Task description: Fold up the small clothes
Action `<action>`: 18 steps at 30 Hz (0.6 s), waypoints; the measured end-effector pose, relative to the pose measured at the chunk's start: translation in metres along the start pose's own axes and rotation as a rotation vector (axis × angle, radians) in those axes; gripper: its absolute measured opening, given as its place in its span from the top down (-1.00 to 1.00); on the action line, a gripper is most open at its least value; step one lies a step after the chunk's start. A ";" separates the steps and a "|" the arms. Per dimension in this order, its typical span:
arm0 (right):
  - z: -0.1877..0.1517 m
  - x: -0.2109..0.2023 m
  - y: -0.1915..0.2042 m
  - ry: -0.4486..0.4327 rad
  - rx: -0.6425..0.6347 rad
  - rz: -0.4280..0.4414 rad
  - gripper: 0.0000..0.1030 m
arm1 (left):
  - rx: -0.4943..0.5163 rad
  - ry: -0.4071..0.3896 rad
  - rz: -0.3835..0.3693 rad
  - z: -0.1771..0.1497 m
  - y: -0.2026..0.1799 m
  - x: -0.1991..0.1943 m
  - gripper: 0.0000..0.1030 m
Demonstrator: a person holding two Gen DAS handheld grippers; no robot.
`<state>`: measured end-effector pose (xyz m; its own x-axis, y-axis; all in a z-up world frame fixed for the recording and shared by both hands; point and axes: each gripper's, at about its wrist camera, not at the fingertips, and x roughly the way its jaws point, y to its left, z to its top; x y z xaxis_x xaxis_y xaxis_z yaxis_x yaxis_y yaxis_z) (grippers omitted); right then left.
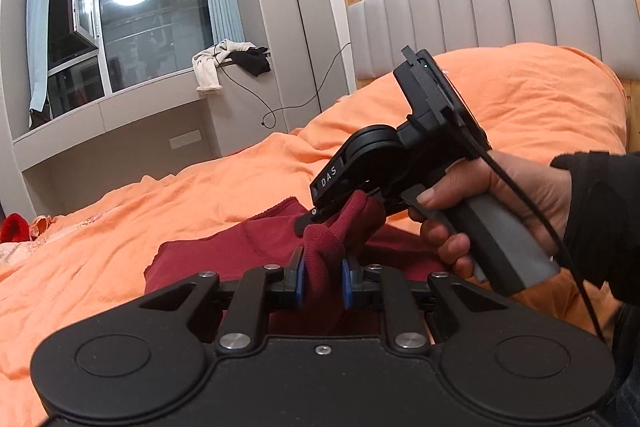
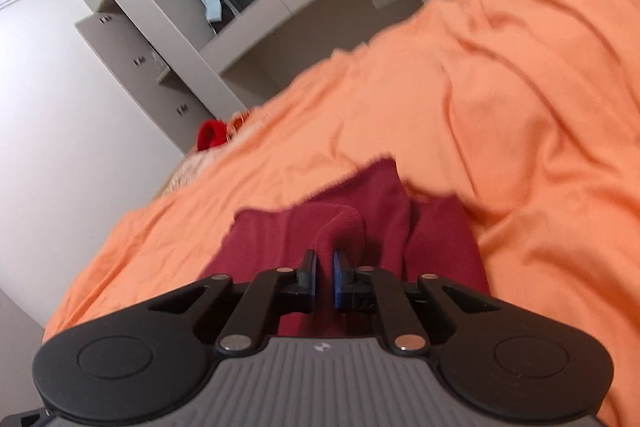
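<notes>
A small dark red knit garment [image 1: 248,247] lies rumpled on the orange bedcover [image 1: 160,203], its ribbed edge bunched up into a ridge. The left gripper [image 1: 322,277] has its jaws closed on that ridge. The right gripper [image 2: 325,273] pinches the same raised fold, jaws nearly together.
</notes>
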<state>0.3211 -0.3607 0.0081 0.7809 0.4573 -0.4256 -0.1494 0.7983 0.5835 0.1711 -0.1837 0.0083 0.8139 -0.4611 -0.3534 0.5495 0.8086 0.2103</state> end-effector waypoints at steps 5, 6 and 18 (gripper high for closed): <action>0.008 -0.023 -0.002 -0.090 0.012 -0.007 0.84 | -0.034 -0.020 -0.025 0.009 -0.012 0.007 0.64; 0.009 -0.027 -0.005 -0.097 0.018 -0.015 0.84 | -0.029 -0.023 -0.031 0.010 -0.016 0.009 0.64; -0.003 -0.025 -0.028 -0.032 0.022 -0.123 0.56 | -0.022 0.052 -0.109 -0.012 -0.032 0.033 0.52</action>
<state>0.3043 -0.3930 0.0004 0.8115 0.3433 -0.4729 -0.0382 0.8387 0.5432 0.1785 -0.2210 -0.0208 0.7384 -0.5276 -0.4200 0.6294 0.7627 0.1484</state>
